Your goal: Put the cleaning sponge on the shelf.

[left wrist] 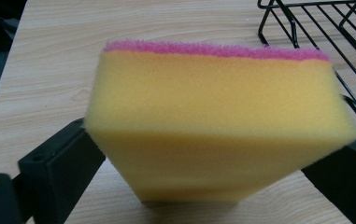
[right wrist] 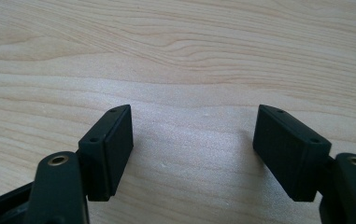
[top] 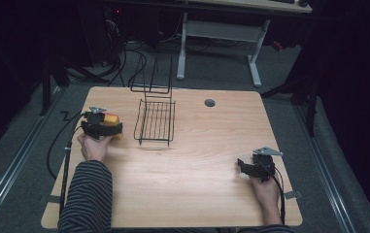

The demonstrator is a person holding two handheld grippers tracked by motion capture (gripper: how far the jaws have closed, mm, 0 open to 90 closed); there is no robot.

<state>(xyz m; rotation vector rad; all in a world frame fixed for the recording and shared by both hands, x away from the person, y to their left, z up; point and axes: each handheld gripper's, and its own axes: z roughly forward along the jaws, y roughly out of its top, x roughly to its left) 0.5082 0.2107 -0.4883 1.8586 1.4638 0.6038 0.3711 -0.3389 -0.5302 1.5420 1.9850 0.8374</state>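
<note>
Left gripper view: sponge (left wrist: 217, 126) clamped in the left gripper (left wrist: 203, 168), hiding its jaw tips; rack (left wrist: 325, 28) cut off upper right. Right gripper (right wrist: 192, 140) gapes over bare table (right wrist: 175, 56).

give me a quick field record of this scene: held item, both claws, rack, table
held item: sponge, yellow with a pink top layer
left claw: shut on the sponge, at the table's left, beside the rack
right claw: open, holds nothing, over bare wood at the right
rack: black wire, no items in it
table: light wood
</note>
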